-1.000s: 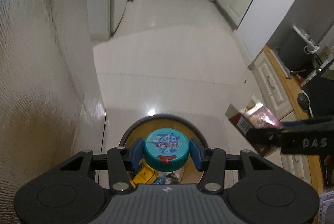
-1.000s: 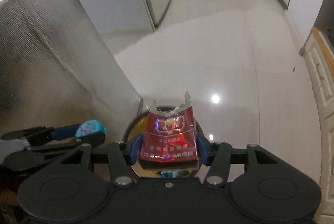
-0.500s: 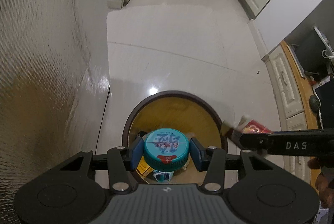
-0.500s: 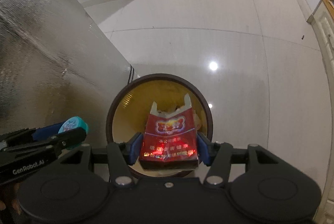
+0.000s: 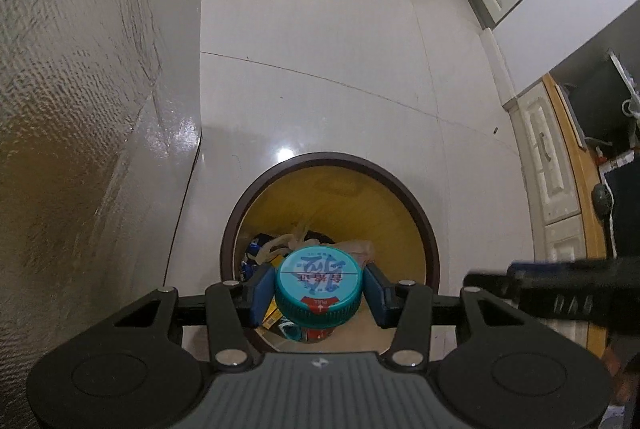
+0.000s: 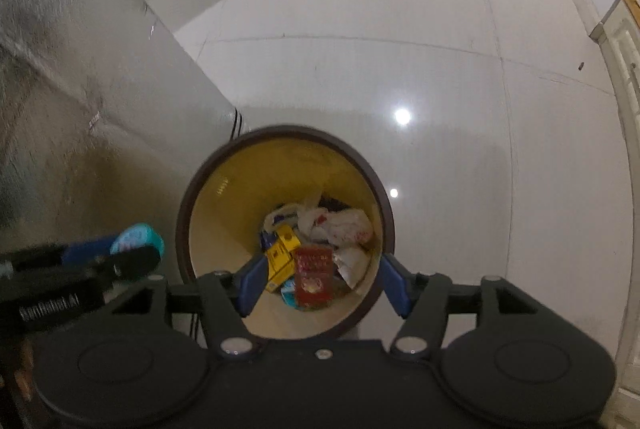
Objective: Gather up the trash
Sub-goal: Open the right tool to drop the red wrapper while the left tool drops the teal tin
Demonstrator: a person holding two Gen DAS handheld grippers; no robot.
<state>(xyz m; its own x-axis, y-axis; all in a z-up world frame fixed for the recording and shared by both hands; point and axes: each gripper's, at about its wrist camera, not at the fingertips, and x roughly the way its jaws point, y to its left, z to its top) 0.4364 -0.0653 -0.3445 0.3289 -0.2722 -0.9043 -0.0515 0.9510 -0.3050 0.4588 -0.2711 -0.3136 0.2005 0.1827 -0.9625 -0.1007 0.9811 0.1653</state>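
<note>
Both grippers hovering over the bin (image 6: 182, 221)

Left gripper (image 5: 319, 293) is clamping a teal-capped jar (image 5: 319, 287), body hidden; right gripper (image 6: 322, 279) is gaping empty above the red pack (image 6: 313, 281), partly blurred.

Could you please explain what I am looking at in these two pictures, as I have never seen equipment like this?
A person carries two tools, one per hand. Each has two fingers and a camera looking forward along them, so each picture is one tool's view.

In the left view, the left hand-held gripper is shut on a teal-capped container above a round bin standing on the tiled floor.

In the right view, the right hand-held gripper is open and empty. In the bin below lie a red packet, a yellow box and a crumpled plastic bag.
</note>
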